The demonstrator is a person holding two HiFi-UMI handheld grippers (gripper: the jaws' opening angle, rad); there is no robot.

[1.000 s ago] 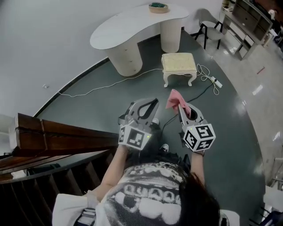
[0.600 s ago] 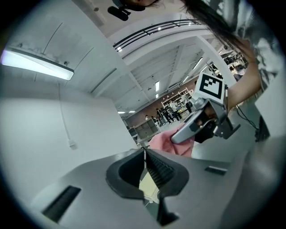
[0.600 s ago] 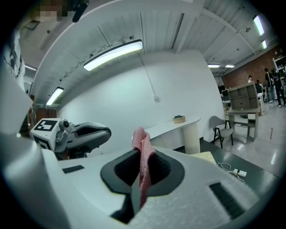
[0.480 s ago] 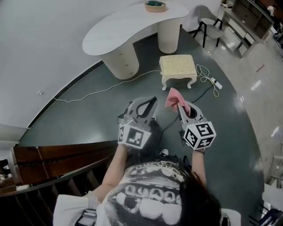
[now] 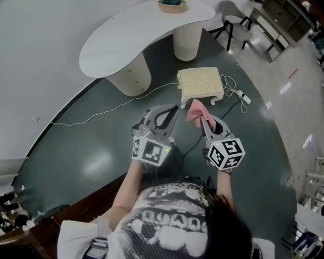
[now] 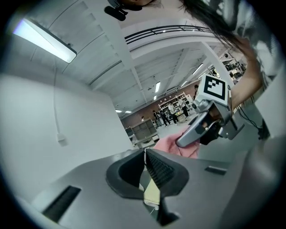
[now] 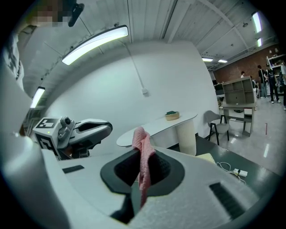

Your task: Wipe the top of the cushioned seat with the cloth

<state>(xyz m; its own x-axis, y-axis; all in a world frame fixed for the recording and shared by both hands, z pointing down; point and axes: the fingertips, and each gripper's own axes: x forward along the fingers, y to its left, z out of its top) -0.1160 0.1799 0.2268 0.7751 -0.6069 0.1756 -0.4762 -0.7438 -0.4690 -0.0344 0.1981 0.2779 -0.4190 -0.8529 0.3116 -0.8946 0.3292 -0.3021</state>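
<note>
The cushioned seat (image 5: 200, 81), a cream square stool on white curved legs, stands on the dark floor ahead of me. A pink cloth (image 5: 195, 109) sticks up from my right gripper (image 5: 202, 118), whose jaws are shut on it; in the right gripper view the cloth (image 7: 143, 156) hangs between the dark pads, and a corner of the seat (image 7: 206, 157) shows beyond. My left gripper (image 5: 173, 109) is held beside the right one, shut with nothing in it. In the left gripper view its pads (image 6: 145, 154) meet, with the cloth (image 6: 172, 145) and right gripper (image 6: 196, 129) beyond.
A white kidney-shaped desk (image 5: 136, 35) with a bowl (image 5: 171, 5) stands behind the seat. A white cable (image 5: 106, 112) and a power strip (image 5: 243, 97) lie on the floor by the stool. A chair (image 5: 232, 28) and shelving (image 5: 276, 12) stand at the far right.
I have walked forward: the wooden stair rail has slid out of view at the lower left, and the seat and desk sit closer. Both grippers keep their pose and the cloth stays held.
</note>
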